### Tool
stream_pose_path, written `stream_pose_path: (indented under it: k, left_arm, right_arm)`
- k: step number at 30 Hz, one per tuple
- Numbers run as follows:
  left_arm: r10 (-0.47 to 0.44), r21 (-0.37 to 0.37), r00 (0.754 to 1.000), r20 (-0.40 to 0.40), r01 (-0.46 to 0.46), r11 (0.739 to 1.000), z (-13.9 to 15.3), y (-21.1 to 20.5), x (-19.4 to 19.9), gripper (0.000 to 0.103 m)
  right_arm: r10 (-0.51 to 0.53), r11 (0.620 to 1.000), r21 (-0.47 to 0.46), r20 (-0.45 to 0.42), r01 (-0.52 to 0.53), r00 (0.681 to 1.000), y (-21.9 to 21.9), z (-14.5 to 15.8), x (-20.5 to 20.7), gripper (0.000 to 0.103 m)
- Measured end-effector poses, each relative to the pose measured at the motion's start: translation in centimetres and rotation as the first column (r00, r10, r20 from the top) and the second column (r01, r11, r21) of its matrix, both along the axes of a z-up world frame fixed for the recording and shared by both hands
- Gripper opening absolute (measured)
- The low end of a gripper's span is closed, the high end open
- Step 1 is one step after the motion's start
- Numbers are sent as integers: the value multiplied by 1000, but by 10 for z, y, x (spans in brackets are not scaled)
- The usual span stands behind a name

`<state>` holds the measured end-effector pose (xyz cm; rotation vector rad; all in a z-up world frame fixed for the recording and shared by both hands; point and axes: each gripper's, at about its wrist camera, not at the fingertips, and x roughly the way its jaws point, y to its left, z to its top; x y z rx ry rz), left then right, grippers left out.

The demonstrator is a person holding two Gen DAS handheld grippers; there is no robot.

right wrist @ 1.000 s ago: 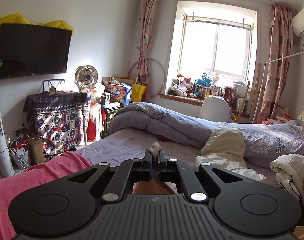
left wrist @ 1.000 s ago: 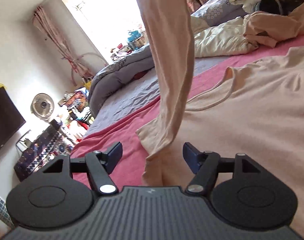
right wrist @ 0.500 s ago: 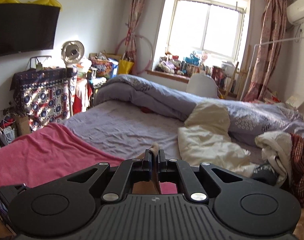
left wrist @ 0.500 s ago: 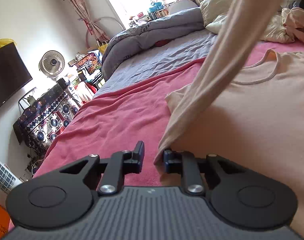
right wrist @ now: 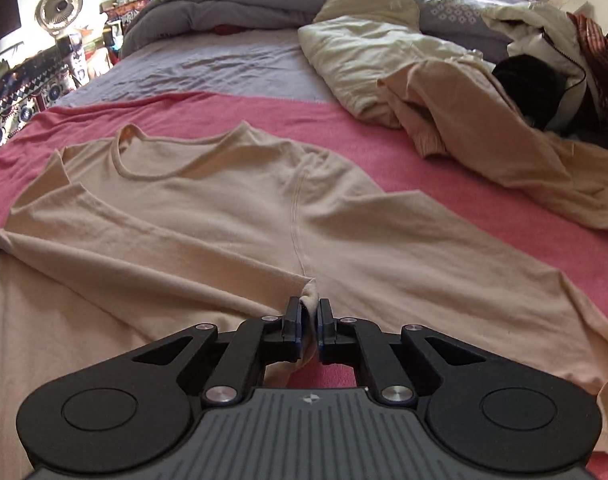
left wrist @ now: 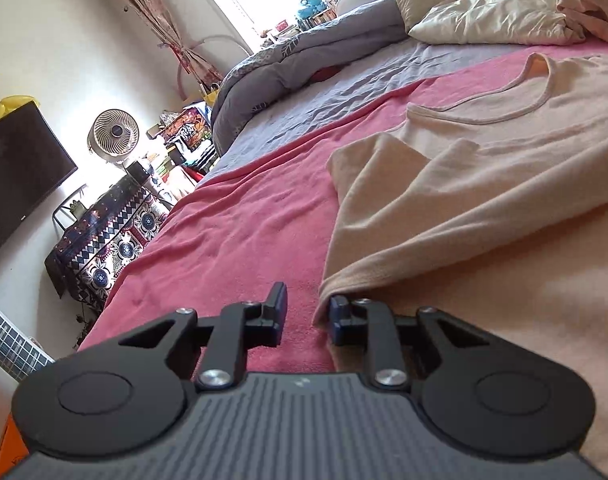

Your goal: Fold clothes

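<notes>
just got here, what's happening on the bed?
A person with two handheld grippers is folding a beige shirt spread on a pink blanket. The right gripper is shut on the cuff of a sleeve laid across the shirt's body. The left gripper is open at the folded edge.

My grippers: black, blue pads [right wrist: 300,326]. Beige shirt [right wrist: 231,216] on pink blanket [left wrist: 239,236]. Grey-lilac quilt [left wrist: 304,60], cream bedding [right wrist: 368,40], geometric navy-red-white patterned cloth [left wrist: 115,236].
</notes>
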<state>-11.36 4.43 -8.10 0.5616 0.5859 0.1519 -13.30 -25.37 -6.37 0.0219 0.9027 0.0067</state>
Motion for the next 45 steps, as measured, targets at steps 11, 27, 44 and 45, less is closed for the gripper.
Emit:
stream_pose_path:
  k: [11, 27, 44, 45]
  left_arm:
    - [-4, -8, 1000, 23, 4, 1000, -2, 1, -2, 29]
    - [-213, -497, 977, -14, 178, 849, 22, 83, -21, 60]
    - [-227, -572, 973, -29, 171, 803, 15, 91, -13, 63]
    - [-226, -601, 974, -20, 169, 781, 16, 97, -13, 63]
  right_arm:
    - [71, 996, 39, 80, -75, 994, -16, 67, 7, 56]
    - [638, 770, 31, -30, -637, 769, 274, 41, 193, 41]
    - [585, 811, -31, 65, -584, 808, 304, 26, 226, 6]
    - [572, 819, -14, 88, -573, 815, 293, 35, 223, 7]
